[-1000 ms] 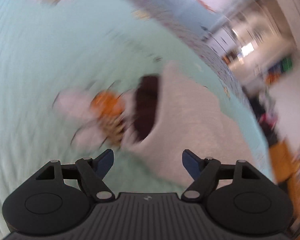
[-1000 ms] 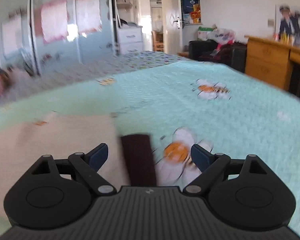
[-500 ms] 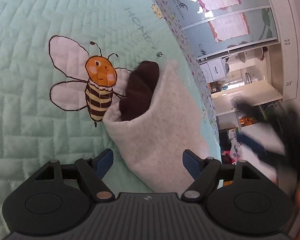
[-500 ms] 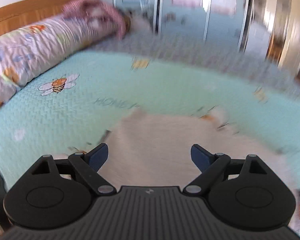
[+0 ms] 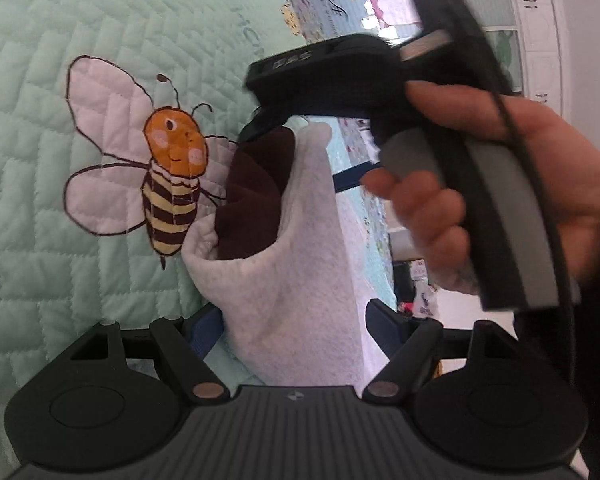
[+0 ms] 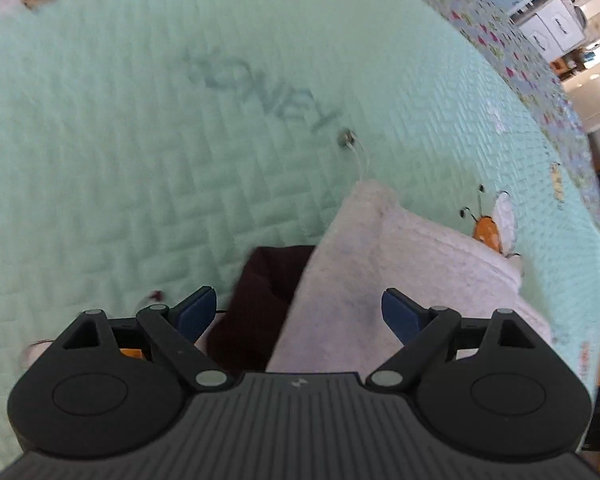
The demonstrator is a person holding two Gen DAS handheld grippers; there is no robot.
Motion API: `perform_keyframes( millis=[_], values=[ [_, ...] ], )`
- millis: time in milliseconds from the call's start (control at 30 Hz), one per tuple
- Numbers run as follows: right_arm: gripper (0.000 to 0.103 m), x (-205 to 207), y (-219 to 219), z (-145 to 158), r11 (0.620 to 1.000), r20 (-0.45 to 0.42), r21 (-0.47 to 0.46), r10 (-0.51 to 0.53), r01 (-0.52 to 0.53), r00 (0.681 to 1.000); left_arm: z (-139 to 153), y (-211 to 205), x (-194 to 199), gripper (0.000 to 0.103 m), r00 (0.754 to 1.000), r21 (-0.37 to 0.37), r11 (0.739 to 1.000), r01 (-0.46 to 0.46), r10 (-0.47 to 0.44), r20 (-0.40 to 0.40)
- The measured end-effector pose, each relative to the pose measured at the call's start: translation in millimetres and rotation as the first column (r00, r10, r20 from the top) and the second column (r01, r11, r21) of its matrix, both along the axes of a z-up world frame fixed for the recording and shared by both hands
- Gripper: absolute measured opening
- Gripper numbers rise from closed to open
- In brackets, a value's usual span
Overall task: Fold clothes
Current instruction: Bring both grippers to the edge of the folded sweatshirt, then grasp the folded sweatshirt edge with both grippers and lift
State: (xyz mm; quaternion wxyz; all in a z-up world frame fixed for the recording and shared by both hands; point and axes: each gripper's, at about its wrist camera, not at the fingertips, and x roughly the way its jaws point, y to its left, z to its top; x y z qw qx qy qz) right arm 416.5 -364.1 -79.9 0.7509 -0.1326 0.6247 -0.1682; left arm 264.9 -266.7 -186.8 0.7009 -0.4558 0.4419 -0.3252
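A white fleece garment (image 5: 300, 280) with a dark brown lining (image 5: 256, 200) lies on the mint quilted bedspread (image 5: 80, 300). My left gripper (image 5: 296, 328) is open and low over the garment's near end, which lies between its fingers unpressed. A hand (image 5: 500, 184) holds the right gripper's handle above the brown opening. In the right wrist view, my right gripper (image 6: 300, 312) is open and points down at the garment (image 6: 360, 280) and the brown lining (image 6: 260, 300). A drawstring with a metal tip (image 6: 346, 138) runs out from the garment's far corner.
A stitched bee (image 5: 172, 176) is on the bedspread just left of the garment, and the word HONEY (image 6: 268, 96) lies beyond it. The bed's floral border (image 6: 500, 52) curves along the far edge. White drawers (image 6: 556, 32) stand past it.
The right gripper swung across the bed and tipped down over the garment's brown opening, entering the left wrist view with its hand. The left gripper sank slightly and rolled.
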Motion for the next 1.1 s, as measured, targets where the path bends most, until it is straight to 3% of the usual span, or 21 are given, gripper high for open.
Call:
perform_keyframes(
  millis=[200,267,300,367,467,533,700,933,1100],
  values=[
    [0.085,5,-8,-14,0.998,-0.017,0.016,-0.060,0.060,0.998,1,-5,10,0.079,1.000,-0.033,0.999,-0.009,0.009,-0.004],
    [0.070,5,-7,-13,0.998,-0.015,0.039,-0.057,0.058,0.998,1,-6,10,0.079,1.000,-0.045,0.999,-0.013,0.013,0.002],
    [0.052,4,-4,-11,0.998,-0.018,0.045,-0.053,0.054,0.998,0,-6,9,0.079,1.000,-0.051,0.999,-0.015,0.015,0.005],
    [0.041,3,1,-9,0.999,-0.025,0.035,-0.027,0.028,0.999,-1,-7,8,0.076,1.000,-0.055,0.998,-0.011,0.011,0.017],
    [0.029,-1,2,-4,0.999,-0.001,0.044,-0.007,0.007,1.000,-2,-7,5,0.054,0.999,-0.042,0.999,-0.008,0.010,0.039],
    [0.023,-5,-7,4,0.996,0.039,0.083,-0.028,0.025,0.999,-2,-5,5,0.019,0.999,-0.031,0.999,-0.015,0.016,0.048],
    [0.019,-16,-39,33,0.968,0.160,0.241,-0.114,0.073,0.981,18,-8,-4,0.014,0.987,0.003,1.000,-0.012,0.011,0.158],
    [0.018,-55,-82,88,0.896,0.308,0.437,-0.230,0.078,0.923,73,-21,-30,0.012,0.930,0.110,0.994,-0.007,-0.034,0.366],
    [0.018,-103,-138,145,0.823,0.416,0.568,-0.314,0.026,0.853,137,-60,-62,0.012,0.836,0.215,0.977,0.004,-0.121,0.535]
  ],
)
